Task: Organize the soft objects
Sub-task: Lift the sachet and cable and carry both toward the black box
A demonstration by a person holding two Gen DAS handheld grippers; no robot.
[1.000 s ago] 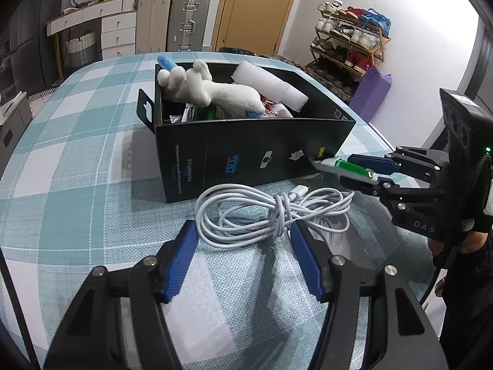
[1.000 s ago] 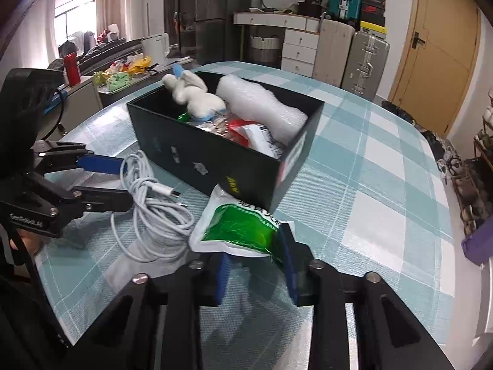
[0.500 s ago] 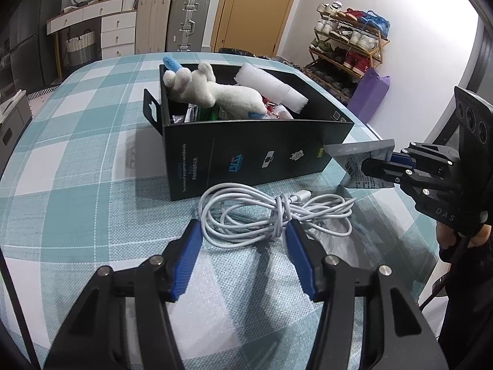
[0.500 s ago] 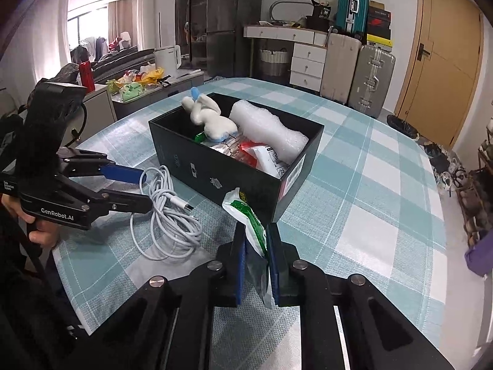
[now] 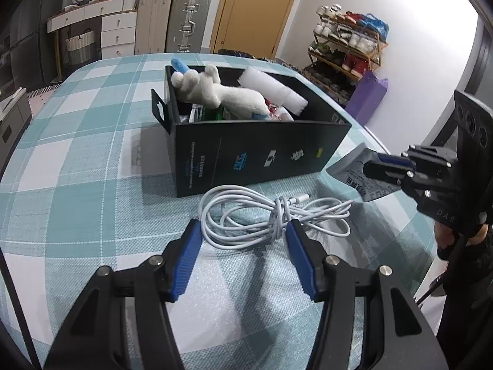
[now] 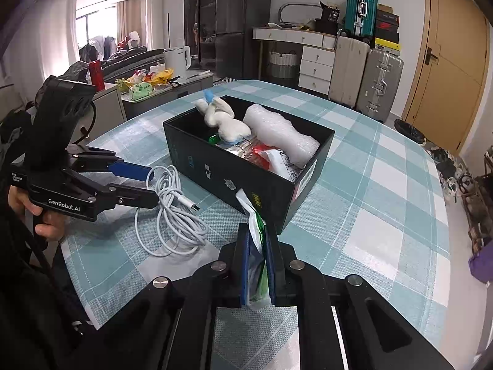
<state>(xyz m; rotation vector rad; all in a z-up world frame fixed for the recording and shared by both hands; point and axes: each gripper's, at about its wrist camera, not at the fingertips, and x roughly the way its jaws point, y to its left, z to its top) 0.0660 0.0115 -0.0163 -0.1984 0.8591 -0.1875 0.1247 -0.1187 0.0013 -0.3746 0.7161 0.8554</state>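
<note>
Since a second ago we've lifted the packet (image 6: 256, 248) off the tablecloth: it lay flat by the box corner with the right gripper (image 6: 256, 265) around it, and now it hangs upright, pinched edge-on between the right fingers. The left gripper (image 5: 243, 257) has crept slightly closer to the cable (image 5: 271, 217); cable and box unchanged.

Packet: green-and-white soft pouch, clamped tight, its top sticking out past the right fingertips toward the near corner of the box (image 6: 246, 166). In the left wrist view its grey printed back shows, raised off the table.

Cable: white coil flat on the tablecloth (image 5: 77, 160), just ahead of the left fingertips, partly between them. The left fingers are spread wide, holding nothing, not yet touching the coil.

Box: black, open top, beyond both sets of fingertips, already holding a plush toy (image 5: 215, 92), a foam roll (image 5: 274, 88) and some wrappers.

Step, as we judge it: carrying the packet to the box. Next move calls for raising it above the box wall, moving forward over the opening, then releasing. Left should advance, straddle the coil and close on the bundled middle so loops don't trail.
</note>
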